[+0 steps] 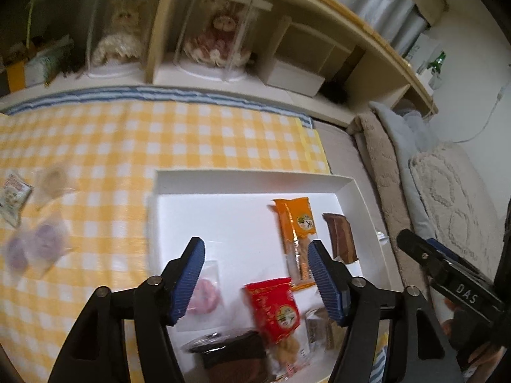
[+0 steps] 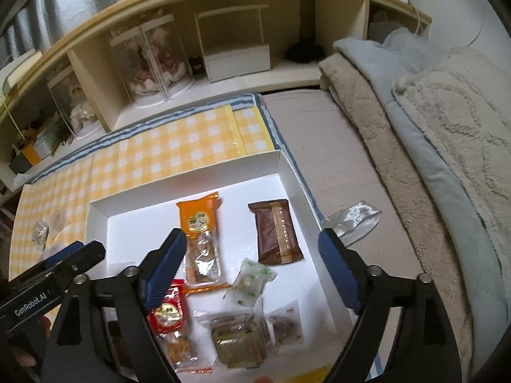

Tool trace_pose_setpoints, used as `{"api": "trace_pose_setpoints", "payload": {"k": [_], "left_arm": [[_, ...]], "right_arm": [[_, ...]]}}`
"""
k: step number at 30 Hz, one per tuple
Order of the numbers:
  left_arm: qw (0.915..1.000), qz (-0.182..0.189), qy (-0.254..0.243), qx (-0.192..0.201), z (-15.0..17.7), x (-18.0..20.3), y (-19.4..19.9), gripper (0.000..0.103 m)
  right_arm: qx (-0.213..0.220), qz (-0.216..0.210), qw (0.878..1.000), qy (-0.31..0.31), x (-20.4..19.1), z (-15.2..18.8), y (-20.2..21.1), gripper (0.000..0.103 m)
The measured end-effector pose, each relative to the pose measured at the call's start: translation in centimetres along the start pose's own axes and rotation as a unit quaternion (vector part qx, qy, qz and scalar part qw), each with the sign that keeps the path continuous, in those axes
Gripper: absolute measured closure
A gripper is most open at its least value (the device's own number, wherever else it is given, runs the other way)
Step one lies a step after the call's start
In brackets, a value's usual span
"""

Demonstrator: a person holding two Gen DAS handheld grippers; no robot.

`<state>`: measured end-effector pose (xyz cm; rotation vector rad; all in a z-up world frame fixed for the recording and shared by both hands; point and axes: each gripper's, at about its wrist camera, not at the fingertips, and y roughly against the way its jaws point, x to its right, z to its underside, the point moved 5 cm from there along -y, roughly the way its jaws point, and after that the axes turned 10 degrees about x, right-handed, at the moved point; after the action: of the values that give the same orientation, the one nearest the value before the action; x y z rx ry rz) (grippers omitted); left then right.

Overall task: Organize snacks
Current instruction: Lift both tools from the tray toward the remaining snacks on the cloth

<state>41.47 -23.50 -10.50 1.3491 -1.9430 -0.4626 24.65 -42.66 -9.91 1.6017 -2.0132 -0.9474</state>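
Note:
A white box (image 1: 255, 177) (image 2: 188, 188) lies on a yellow checked cloth (image 1: 127, 146) and holds several snacks: an orange packet (image 1: 295, 223) (image 2: 199, 220), a brown packet (image 1: 340, 237) (image 2: 278, 231), a red packet (image 1: 276, 309) (image 2: 167, 312), a pink sweet in clear wrap (image 1: 206, 293), a dark cake (image 1: 230, 351), a green-and-white wrapped sweet (image 2: 250, 279) and a brown biscuit pack (image 2: 238, 338). My left gripper (image 1: 255, 277) is open and empty above the box. My right gripper (image 2: 252, 265) is open and empty above the box too.
Loose snacks lie on the cloth at left: two purple ones (image 1: 32, 249), a pale one (image 1: 52, 178) and a printed packet (image 1: 12, 196). A silver wrapper (image 2: 354, 218) lies on the grey mattress right of the box. Folded blankets (image 2: 431, 146) are at right, a shelf with dolls (image 1: 217, 32) behind.

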Motion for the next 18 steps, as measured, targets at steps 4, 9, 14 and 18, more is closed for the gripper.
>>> {"api": "trace_pose_setpoints", "payload": {"k": [4, 9, 14, 18], "left_arm": [[0.9998, -0.007, -0.012, 0.013, 0.0, -0.4, 3.2, 0.017], [0.9991, -0.015, -0.030, 0.026, 0.0, -0.8, 6.8, 0.000], [0.9978, -0.025, -0.042, 0.044, -0.6, -1.4, 10.5, 0.000], [0.9958, -0.034, -0.060, 0.060, -1.2, -2.0, 13.4, 0.000]], "right_arm": [[0.012, 0.014, 1.000, 0.014, -0.4, -0.1, 1.8, 0.002], [0.028, 0.011, 0.999, 0.032, -1.2, -0.1, 3.7, 0.000], [0.043, 0.005, 0.998, 0.042, -1.9, -0.5, 5.4, 0.000], [0.054, -0.002, 0.997, 0.051, -3.0, -0.8, 6.6, 0.000]]}}
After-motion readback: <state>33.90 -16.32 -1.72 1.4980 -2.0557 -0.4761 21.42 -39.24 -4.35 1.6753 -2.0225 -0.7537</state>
